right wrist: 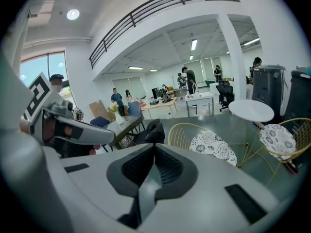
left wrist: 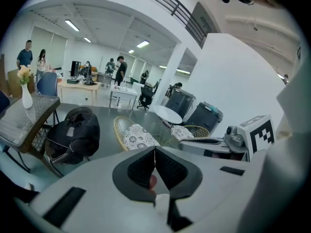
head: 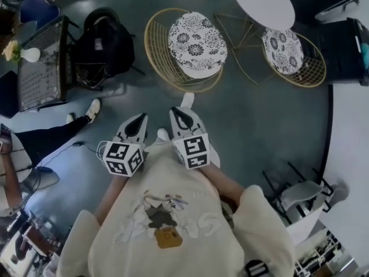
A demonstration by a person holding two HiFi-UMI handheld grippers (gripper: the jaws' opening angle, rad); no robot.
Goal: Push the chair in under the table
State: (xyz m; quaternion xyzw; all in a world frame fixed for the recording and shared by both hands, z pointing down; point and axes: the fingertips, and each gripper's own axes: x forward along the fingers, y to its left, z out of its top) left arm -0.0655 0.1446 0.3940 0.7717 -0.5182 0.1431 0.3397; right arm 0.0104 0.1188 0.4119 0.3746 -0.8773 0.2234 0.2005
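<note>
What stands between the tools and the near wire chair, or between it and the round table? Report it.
Nothing visible. Only floor and the person's shoe lie between the left tool, right tool and wire chair; open floor runs from it to the round table.

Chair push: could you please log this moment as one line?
left gripper: shut, empty | right gripper: shut, empty | near chair: untouched, beside table

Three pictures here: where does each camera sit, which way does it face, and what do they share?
Head view: on the person's head, steeply down onto left hand-held gripper, right hand-held gripper, cream sweatshirt, wire chair, round table.
Left gripper view: on the left one, facing the chair past shut jaws; right one at right.
Right gripper view: mirrored, jaws shut, left one at left.
Shared: chair and table in all.
</note>
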